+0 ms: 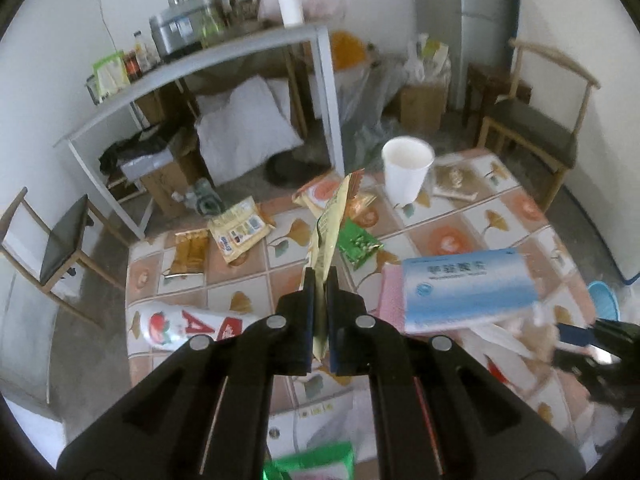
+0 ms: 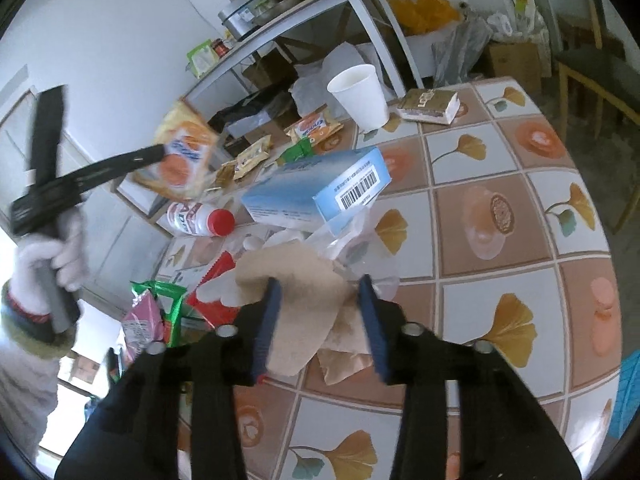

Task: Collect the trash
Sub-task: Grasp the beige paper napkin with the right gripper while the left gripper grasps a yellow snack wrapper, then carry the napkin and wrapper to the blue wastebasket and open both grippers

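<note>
1. Your left hand-held gripper (image 1: 319,280) is pinched tight on a snack wrapper (image 1: 329,220), edge-on in the left wrist view and lifted clear of the desk (image 1: 440,216); from the right wrist view the same wrapper (image 2: 182,156) shows orange circles and blue lettering too blurred to read.
2. Your right hand-held gripper (image 2: 320,292) stands partly open, its blue pads (image 2: 267,320) either side of a crumpled brown paper (image 2: 304,292) lying on the desk; you cannot tell whether the pads press on it.
3. Just beyond that paper lies a blue box (image 2: 320,188) with a barcode on its end; in the left wrist view its top (image 1: 468,284) carries Chinese print, not legible here.
4. A white bottle with a red cap (image 2: 200,216) lies on its side near the box, red letters "AD" on its label.
5. Further back on the desk stands a white paper cup (image 2: 362,94), upright, with a small carton (image 2: 430,106) beside it, its print too small to read.
6. More wrappers lie between: a yellow packet (image 1: 240,232), a green one (image 1: 358,244), and an orange one (image 2: 314,128).
7. Your gloved left hand (image 2: 48,268) grips the left tool's handle.
</note>
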Demonstrator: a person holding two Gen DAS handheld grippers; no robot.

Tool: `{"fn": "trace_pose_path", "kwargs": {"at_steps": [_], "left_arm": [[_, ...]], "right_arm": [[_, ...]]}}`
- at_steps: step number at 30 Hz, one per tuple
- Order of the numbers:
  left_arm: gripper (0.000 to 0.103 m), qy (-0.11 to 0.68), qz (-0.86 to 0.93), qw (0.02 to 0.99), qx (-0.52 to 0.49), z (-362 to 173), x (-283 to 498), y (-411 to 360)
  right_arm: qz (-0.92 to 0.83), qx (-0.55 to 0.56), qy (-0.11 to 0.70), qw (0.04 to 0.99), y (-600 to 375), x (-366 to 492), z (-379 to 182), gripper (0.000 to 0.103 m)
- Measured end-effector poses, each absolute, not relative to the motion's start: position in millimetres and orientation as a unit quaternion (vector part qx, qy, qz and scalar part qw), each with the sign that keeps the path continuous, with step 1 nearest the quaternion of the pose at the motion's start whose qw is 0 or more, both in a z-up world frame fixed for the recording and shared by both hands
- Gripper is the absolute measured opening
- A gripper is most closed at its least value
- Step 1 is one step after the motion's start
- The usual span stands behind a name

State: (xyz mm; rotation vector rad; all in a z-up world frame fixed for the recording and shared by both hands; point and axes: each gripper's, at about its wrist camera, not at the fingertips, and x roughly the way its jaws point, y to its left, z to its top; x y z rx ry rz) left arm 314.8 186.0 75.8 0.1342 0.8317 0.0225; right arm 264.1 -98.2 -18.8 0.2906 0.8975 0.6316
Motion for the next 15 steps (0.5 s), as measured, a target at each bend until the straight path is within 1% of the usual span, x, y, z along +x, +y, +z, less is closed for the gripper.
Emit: {"fn": "trace_pose_path", "kwargs": {"at_steps": [1,3,4,9,15], "left_arm": [[0.004,0.397,0.006,0.916,0.061,81.4,303.8,185.6],[0.004,0.385,-0.004,0.922,0.052,90.5,283.7,184.2],[0.004,0.380,-0.007,0.924,0.050,93.5,275.4,183.2],[0.004,0.361,-0.020,0.931,0.040,107.8,237.2,176.5],[0.004,0.351,-0.040,0.935,0.031,113.8,206.1,166.9]], "right_arm": [[0.298,0.136,0.424,0.844,-98.3,262.3,-18.0,0.019],[0.299,0.140,0.423,0.844,-100.9,259.9,-16.4,0.008],[0.300,0.144,0.420,0.844,-103.1,257.3,-14.1,0.006],[0.312,0.159,0.392,0.851,-112.6,242.7,6.0,0.005],[0.351,0.178,0.350,0.850,-124.1,218.4,45.7,0.005]]}}
